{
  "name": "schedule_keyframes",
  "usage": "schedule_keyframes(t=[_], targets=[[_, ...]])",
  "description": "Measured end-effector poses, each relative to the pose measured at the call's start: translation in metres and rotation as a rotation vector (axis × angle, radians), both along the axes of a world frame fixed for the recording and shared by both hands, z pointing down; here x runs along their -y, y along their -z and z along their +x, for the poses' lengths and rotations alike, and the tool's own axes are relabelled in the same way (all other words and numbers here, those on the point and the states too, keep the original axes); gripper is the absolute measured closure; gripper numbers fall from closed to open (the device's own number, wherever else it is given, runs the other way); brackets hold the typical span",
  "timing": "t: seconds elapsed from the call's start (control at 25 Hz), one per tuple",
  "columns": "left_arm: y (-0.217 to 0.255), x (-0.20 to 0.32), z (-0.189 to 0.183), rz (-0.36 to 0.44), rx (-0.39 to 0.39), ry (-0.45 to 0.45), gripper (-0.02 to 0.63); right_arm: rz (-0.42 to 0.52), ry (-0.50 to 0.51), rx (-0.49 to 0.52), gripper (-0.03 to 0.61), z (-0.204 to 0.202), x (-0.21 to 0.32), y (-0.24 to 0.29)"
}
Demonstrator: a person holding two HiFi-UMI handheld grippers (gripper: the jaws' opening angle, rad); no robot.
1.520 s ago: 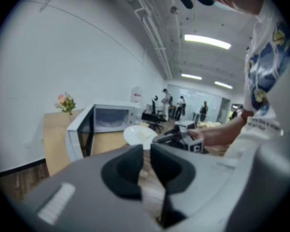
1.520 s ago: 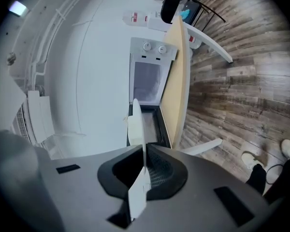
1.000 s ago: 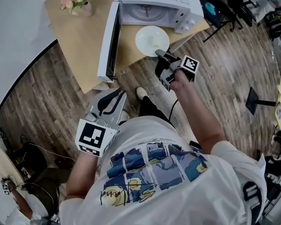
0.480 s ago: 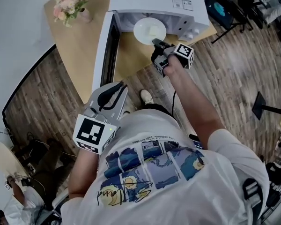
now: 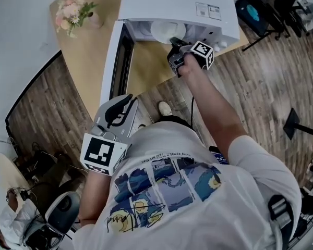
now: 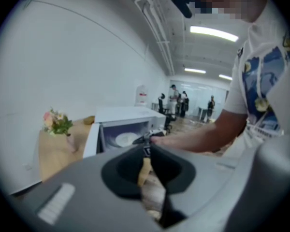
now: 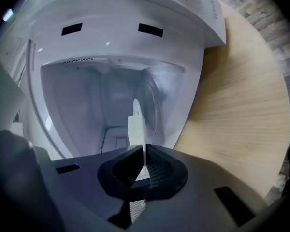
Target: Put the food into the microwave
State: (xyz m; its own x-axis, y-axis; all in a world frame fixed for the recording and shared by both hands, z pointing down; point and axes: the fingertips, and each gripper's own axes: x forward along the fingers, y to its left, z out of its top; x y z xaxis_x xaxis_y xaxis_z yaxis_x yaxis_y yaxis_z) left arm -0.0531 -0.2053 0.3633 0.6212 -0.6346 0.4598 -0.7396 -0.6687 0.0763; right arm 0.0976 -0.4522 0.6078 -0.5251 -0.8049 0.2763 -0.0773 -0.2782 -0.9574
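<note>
Plate shift: the white plate (image 5: 164, 31) is now crossing the mouth of the microwave (image 5: 172, 4), where a second ago it was hanging out over the bench (image 5: 88, 46); the right arm is reaching further forward to carry it in.
Right gripper: the right gripper (image 5: 174, 41) is pinching the plate's near rim, its jaws pressed almost together on the thin edge. Gripping at the rim is keeping the gripper body outside while the plate goes in first.
Food: a pale lump of food (image 7: 134, 124) is sitting on the plate, which is showing edge-on between the jaws in the right gripper view, with the white cavity (image 7: 101, 95) right behind it.
Door: the microwave door (image 5: 110, 61) is standing swung wide to the left, leaving the opening free for the plate.
Left gripper: the left gripper (image 5: 128, 98) is hanging back by the person's torso, jaws pressed together on nothing, and pointing toward the door, likely waiting to shut it.
Step in hand: judging by the plate's place, it is not yet resting inside; setting it down and letting go remain.
</note>
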Motion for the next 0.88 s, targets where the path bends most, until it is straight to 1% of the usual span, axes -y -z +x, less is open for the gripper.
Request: schedule_keyframes(t=[0.28, 0.52, 0.64, 0.76, 0.88], targets=[[-0.003, 0.015, -0.010, -0.008, 0.007, 0.059, 0.563, -0.011, -0.009, -0.035, 0.565, -0.002, 0.026, -0.011], [-0.006, 0.020, -0.015, -0.020, 0.007, 0.080, 0.561, -0.024, -0.041, -0.102, 0.563, 0.001, 0.036, -0.011], [-0.007, 0.023, -0.018, -0.025, 0.009, 0.082, 0.563, 0.005, -0.022, -0.190, 0.554, 0.002, 0.040, -0.010], [-0.007, 0.025, -0.019, -0.024, 0.009, 0.083, 0.561, 0.042, 0.010, -0.320, 0.539, 0.004, 0.042, -0.007], [-0.007, 0.025, -0.019, -0.024, 0.005, 0.082, 0.563, 0.087, 0.072, -0.469, 0.516, 0.005, 0.045, -0.002]])
